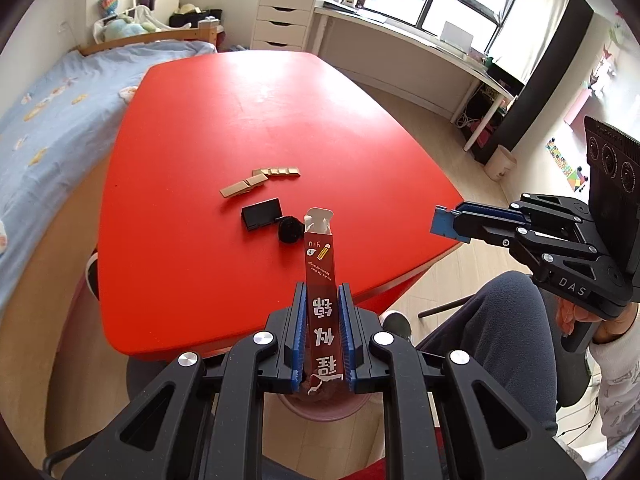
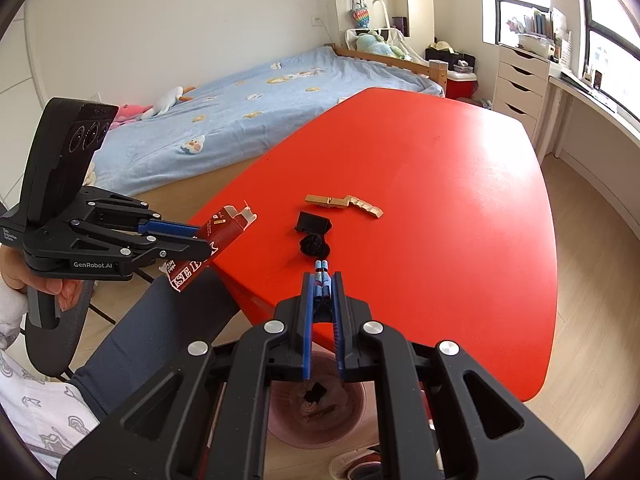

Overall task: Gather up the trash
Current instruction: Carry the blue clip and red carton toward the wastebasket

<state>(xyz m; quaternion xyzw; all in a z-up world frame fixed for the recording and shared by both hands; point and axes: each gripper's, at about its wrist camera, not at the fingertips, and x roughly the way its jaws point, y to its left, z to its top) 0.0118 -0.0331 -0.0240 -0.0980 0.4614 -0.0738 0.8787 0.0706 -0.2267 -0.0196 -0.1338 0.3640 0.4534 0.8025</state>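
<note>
The left gripper (image 1: 322,332) has its 2 blue-padded fingers (image 1: 298,336) clamped on the long sides of a dark red carton (image 1: 322,280), open and torn at both ends, held lengthwise out over the near edge of the red table (image 1: 240,120). In the right wrist view the same carton (image 2: 212,244) sits tilted between those fingers, off the table edge and above the person's knee. The right gripper (image 2: 322,284) has its fingers (image 2: 307,320) nearly together, pinching a small blue-and-pink item (image 2: 321,276) at the tips; what it is cannot be told. Below both grippers, on the floor beside the table, stands a pink bin (image 2: 316,412) with dark scraps in it. On the table, near its front edge, lie a small black box (image 1: 262,214), a black crumpled wad (image 1: 289,230) just beside it, and, a little farther in, a run of tan wooden pieces (image 1: 260,180). A bed with a blue cover (image 2: 224,120) stands beyond the table, with white drawers (image 1: 282,20) under the window.
</note>
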